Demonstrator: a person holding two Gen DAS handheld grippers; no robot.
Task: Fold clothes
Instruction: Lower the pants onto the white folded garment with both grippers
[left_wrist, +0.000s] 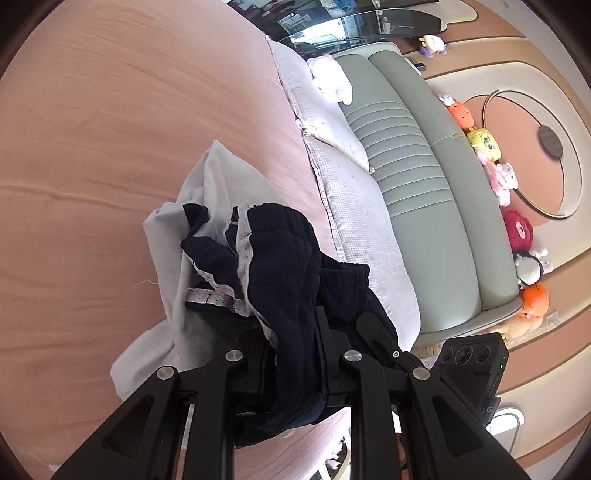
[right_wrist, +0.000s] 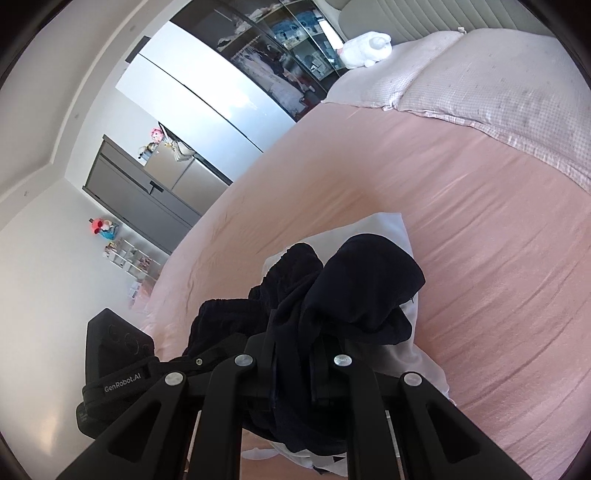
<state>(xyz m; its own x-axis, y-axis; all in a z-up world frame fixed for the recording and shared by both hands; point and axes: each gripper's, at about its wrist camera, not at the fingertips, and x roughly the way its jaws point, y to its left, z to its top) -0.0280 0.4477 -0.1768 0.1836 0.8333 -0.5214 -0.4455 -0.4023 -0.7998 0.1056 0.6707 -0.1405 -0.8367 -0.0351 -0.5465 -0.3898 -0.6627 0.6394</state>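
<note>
Black left gripper (left_wrist: 295, 332) and right gripper (right_wrist: 295, 343), two in total, are each clenched on one dark navy garment (left_wrist: 280, 258), bunched over one pale grey cloth (left_wrist: 184, 236) upon one pink bedsheet (left_wrist: 110, 129).

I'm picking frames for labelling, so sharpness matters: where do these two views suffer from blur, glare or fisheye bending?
Left wrist view: sharp; navy garment crisp, headboard bowed by the fisheye, dark vignette at corners. Right wrist view: pink bedsheet smeared by motion, wardrobe door blown out with glare, the other gripper's camera housing soft.
</note>
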